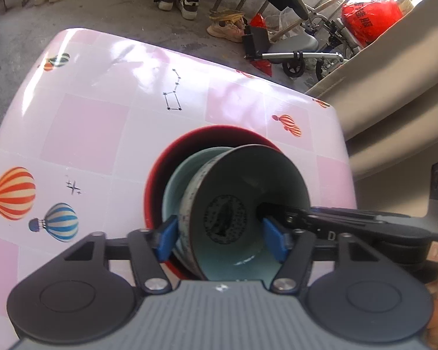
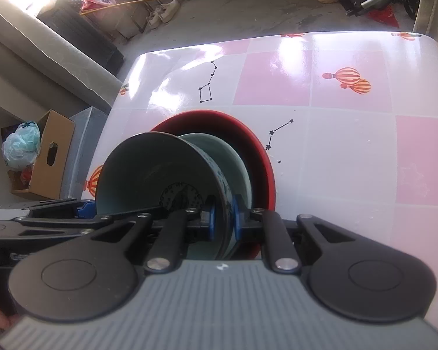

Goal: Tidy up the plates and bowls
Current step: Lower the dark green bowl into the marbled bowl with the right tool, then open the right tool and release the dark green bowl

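Note:
Three dishes are nested on the pink balloon-print table point(image 1: 87, 122). A red bowl point(image 1: 160, 175) is at the bottom and a plain teal bowl point(image 1: 176, 180) sits in it. On top, tilted, is a speckled bowl point(image 1: 248, 175) with a teal inside and a dark round motif. My left gripper point(image 1: 221, 239) is open, one blue pad outside the speckled bowl's wall and the other inside, neither pressing. My right gripper point(image 2: 223, 220) is shut on the opposite wall of the speckled bowl point(image 2: 149, 169). It enters the left wrist view from the right point(image 1: 277, 215).
A beige sofa point(image 1: 394, 102) runs along the table's right side. On the concrete floor beyond are shoes point(image 1: 175, 0), a wheeled metal frame point(image 1: 300, 55) and a red bag point(image 1: 370, 20). A cardboard box point(image 2: 49, 157) stands by the table's left edge.

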Tool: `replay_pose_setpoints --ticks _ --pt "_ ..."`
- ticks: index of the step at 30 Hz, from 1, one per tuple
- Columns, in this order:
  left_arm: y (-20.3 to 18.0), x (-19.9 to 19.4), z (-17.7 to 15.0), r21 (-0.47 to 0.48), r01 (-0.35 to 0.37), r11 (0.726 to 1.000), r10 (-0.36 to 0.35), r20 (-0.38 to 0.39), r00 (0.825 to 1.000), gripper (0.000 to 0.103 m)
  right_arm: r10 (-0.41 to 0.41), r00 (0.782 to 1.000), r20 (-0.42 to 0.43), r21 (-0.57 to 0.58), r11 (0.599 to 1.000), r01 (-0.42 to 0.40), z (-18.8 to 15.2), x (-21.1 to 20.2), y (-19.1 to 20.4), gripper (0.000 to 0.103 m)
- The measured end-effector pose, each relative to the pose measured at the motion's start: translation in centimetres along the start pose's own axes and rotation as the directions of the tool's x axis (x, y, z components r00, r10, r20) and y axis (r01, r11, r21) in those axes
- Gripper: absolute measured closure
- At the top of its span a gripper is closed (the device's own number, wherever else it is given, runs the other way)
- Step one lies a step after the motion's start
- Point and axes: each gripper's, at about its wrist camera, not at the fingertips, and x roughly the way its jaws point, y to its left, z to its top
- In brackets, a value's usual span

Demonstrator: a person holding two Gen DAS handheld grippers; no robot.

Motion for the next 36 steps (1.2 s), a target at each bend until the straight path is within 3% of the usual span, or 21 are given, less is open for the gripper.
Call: replay_pose_setpoints --ticks 2,5,8,17,23,28,36 --pt "0.0 0.0 0.2 -0.012 0.005 1.000 -0.005 -0.009 1.000 0.032 0.007 1.000 0.002 0.003 1.000 -0.007 0.0 0.0 -0.1 0.092" --pt "0.2 -0.4 0.6 -0.040 0.028 0.999 -0.028 -0.004 1.000 0.016 0.018 1.000 0.007 0.008 1.000 -0.018 -0.1 0.0 -0.4 0.092" --pt "0.2 -1.3 0.8 -0.019 0.009 1.000 -0.008 0.017 1.000 0.015 0.023 1.000 0.014 0.007 1.000 -0.023 -0.2 0.1 -0.5 0.088" --pt "1.2 -2.7 0.4 -0.020 0.027 0.999 -0.027 0.027 0.999 0.015 0.001 1.000 0.021 -0.033 0.999 -0.001 -0.3 0.1 0.0 0.089" --pt "2.3 -4.9 -0.9 -0.005 0.061 0.998 -0.060 0.062 0.996 0.014 -0.069 0.996 0.052 -0.120 0.990 0.075 -0.8 0.2 1.9 0.086" --pt "3.4 -6.4 -2.0 0.016 0.058 0.998 -0.059 0.107 0.993 0.013 -0.167 0.983 0.076 -0.225 0.958 0.180 -1.2 0.7 3.9 0.085" --pt "5.7 -7.3 -3.3 0.026 0.037 0.999 -0.040 0.139 0.989 0.013 -0.212 0.971 0.109 -0.215 0.949 0.231 -1.1 -0.3 5.2 0.081"
